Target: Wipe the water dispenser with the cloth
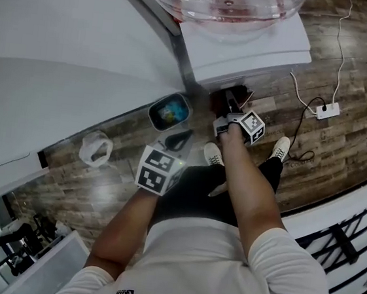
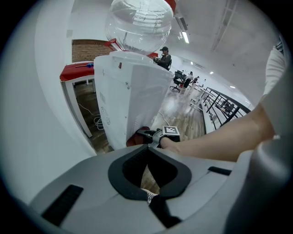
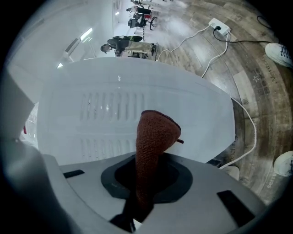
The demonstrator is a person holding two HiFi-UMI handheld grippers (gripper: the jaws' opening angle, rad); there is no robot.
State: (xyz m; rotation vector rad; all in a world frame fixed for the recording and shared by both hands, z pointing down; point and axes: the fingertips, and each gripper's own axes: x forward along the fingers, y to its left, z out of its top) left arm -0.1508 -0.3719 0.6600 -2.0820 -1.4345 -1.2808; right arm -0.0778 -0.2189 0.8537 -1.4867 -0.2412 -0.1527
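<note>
Room: wood-plank floor (image 1: 350,70), white walls, open office far behind.
Left gripper (image 2: 149,147): jaws together on nothing, low and well short of the dispenser (image 2: 132,96); idle.
Right gripper (image 3: 146,170): clamped on the cloth (image 3: 154,135), aimed at the dispenser's lower part.
Cloth: red-brown knit, bunched into a narrow cone standing out of the jaws, tip right at the white panel (image 3: 105,109) ahead; contact itself not certain.
Dispenser: white, straight ahead of the right gripper, slotted panel facing it.
Bottle (image 2: 139,23): clear, on top of the dispenser, high above both grippers.
Cable (image 3: 245,123): white, curving past the dispenser's edge to the right of the right gripper; power strip (image 3: 219,26) far beyond on the floor.
Risk, cloth: only a small tip presented, so likely thin streaks and missed patches; could fold back or slip from the pinch if dragged hard over the slots.
Risk, jaws: hard gripper front likely to scrape the panel if pushed past the cloth.
Risk, dispenser: no bracing from the left gripper; a strong sideways push could rock it and the bottle.
Risk, cable: low wiping near the right edge could snag or tug it.
</note>
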